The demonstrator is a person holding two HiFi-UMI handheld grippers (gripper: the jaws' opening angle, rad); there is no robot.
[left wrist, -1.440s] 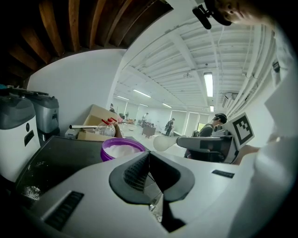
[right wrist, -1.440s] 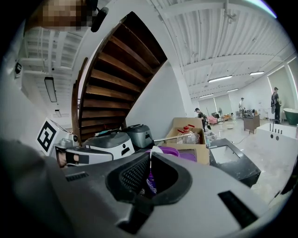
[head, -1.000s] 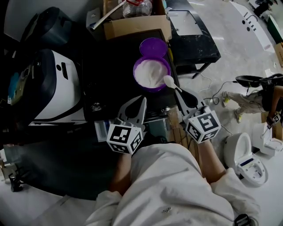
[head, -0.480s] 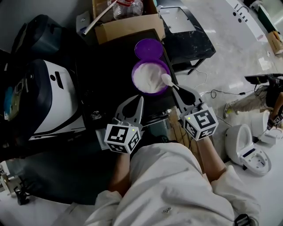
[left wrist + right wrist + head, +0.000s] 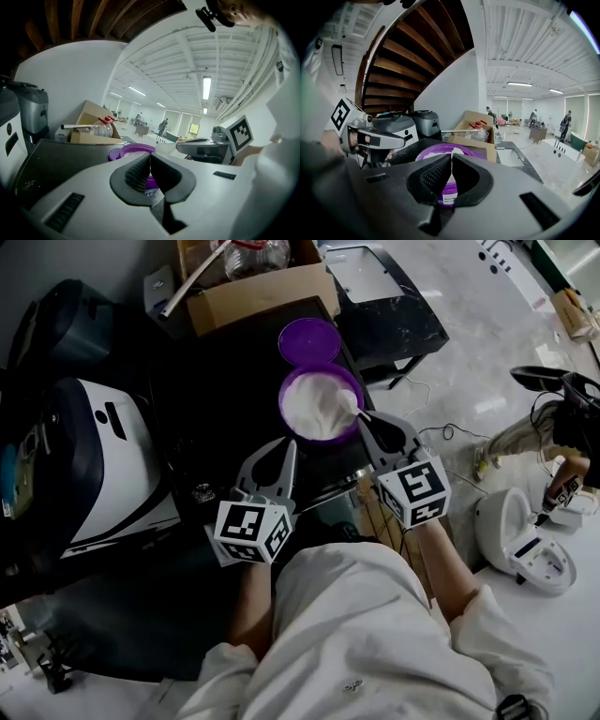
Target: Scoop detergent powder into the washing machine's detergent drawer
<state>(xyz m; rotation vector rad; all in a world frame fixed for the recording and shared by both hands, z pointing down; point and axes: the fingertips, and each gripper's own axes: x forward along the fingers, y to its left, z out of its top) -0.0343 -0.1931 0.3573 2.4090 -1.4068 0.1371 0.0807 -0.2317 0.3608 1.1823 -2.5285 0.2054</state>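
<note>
right gripper is closed down tight on the handle end of the small white plastic spoon; in the right gripper view only a thin white sliver shows between my pads, so it's a narrow pinch, left gripper has its jaws together on nothing and hangs over the black tabletop, just beside the round purple plastic tub of loose white detergent powder, spoon bowl sits over the powder at the tub's right side, can't tell if it's dipped in or just above, spoon looks light and stiff but the handle is thin and smooth, so i judge it could swivel in the pinch once loaded, best hold is where i have it, far back on the handle with the flat faces against the pads, powder is loose and would spill with any tilt, long axis runs from my jaws up and left in the head view, bowl end pointing away from me into the tub, round purple lid lies just behind the tub, detergent drawer not clearly visible in any view
</note>
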